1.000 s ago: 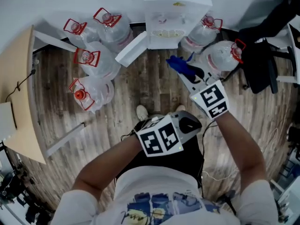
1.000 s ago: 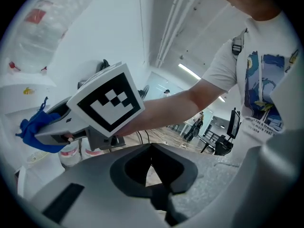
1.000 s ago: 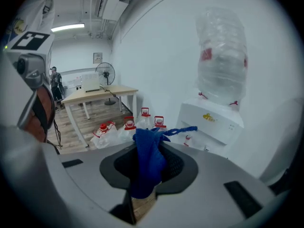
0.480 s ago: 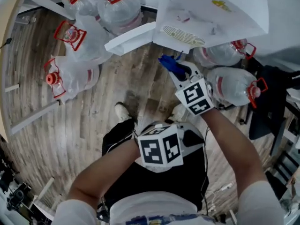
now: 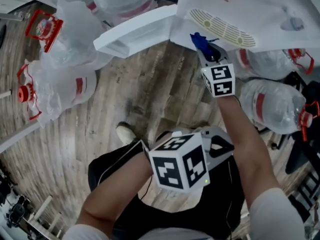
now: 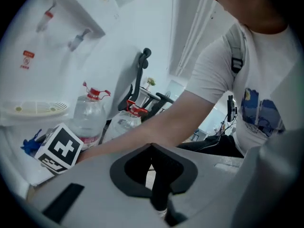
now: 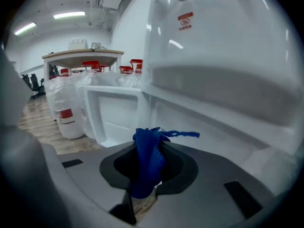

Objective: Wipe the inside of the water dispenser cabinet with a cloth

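The white water dispenser (image 5: 240, 14) stands at the top of the head view, with its lower cabinet door (image 5: 135, 34) swung open to the left. My right gripper (image 5: 207, 50) is shut on a bunched blue cloth (image 5: 199, 40) and reaches to the edge of the cabinet opening below the drip tray (image 5: 225, 29). In the right gripper view the blue cloth (image 7: 148, 156) sticks up between the jaws, facing the open door (image 7: 118, 113) and the white cabinet interior (image 7: 204, 122). My left gripper (image 5: 220, 145) hangs back near my body, shut and holding nothing (image 6: 154, 160).
Several large water bottles with red caps lie in plastic bags at the left (image 5: 55, 79), and more stand at the right of the dispenser (image 5: 275, 104). The floor is wood plank (image 5: 150, 94). A shoe (image 5: 127, 132) shows below the door.
My head has leaned in closer to the dispenser. The right gripper has carried the blue cloth forward to the cabinet opening. The left gripper stayed near my body.
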### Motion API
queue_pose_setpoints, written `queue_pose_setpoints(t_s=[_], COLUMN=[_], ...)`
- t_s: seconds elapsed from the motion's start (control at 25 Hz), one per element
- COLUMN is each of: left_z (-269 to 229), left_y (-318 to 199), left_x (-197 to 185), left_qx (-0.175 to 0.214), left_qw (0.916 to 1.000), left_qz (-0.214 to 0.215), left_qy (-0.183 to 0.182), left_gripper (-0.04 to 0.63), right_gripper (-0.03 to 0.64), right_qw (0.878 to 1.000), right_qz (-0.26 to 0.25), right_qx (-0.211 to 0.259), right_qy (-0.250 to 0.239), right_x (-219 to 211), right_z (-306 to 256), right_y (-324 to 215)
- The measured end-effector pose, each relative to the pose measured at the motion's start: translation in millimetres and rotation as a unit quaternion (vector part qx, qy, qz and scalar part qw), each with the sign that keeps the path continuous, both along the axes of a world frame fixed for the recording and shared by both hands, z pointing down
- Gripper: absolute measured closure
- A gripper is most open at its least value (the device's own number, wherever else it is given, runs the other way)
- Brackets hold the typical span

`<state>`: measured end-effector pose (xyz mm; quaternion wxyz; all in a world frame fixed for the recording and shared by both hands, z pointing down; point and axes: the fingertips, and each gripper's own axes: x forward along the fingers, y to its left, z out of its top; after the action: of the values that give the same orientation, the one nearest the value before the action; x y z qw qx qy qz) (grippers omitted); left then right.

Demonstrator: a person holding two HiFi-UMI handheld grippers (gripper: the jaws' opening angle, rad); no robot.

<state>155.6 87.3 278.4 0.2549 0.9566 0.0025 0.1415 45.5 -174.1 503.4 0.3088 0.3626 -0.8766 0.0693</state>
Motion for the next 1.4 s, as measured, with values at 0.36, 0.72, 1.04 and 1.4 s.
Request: queue_pose_setpoints(t_s=[0.36, 0.72, 1.04, 1.4], left_z=[103.2, 166.1, 181.7, 182.3], left_y=[-30.1, -42.8, -65.5, -75.9], left_x=[-30.5, -23.8, -21.5, -22.9], left_qx=[-0.007, -0.031, -0.026, -0.034], left_qw=[0.9992, 0.9992, 0.9993, 0.9983], left_qz=[-0.038, -0.024, -0.021, -0.011], left_qy=[0.008, 0.001, 0.016, 0.046], left_gripper=[0.595, 0.595, 0.595, 0.595], right_gripper=[0.537, 0.537, 0.540, 0.535], right_qw=[0.987, 0.981, 0.983, 0.989], right_qz=[0.099, 0.115, 0.074, 0.005], right_qx=[0.072, 0.102, 0.078, 0.059], right_qy=[-0.103, -0.121, -0.148, -0.134], right_x=[4.8, 8.8, -25.0, -38.8], right_z=[100.2, 162.5, 186.9, 182.0], right_y=[-117.3, -199.3, -210.7, -169.4])
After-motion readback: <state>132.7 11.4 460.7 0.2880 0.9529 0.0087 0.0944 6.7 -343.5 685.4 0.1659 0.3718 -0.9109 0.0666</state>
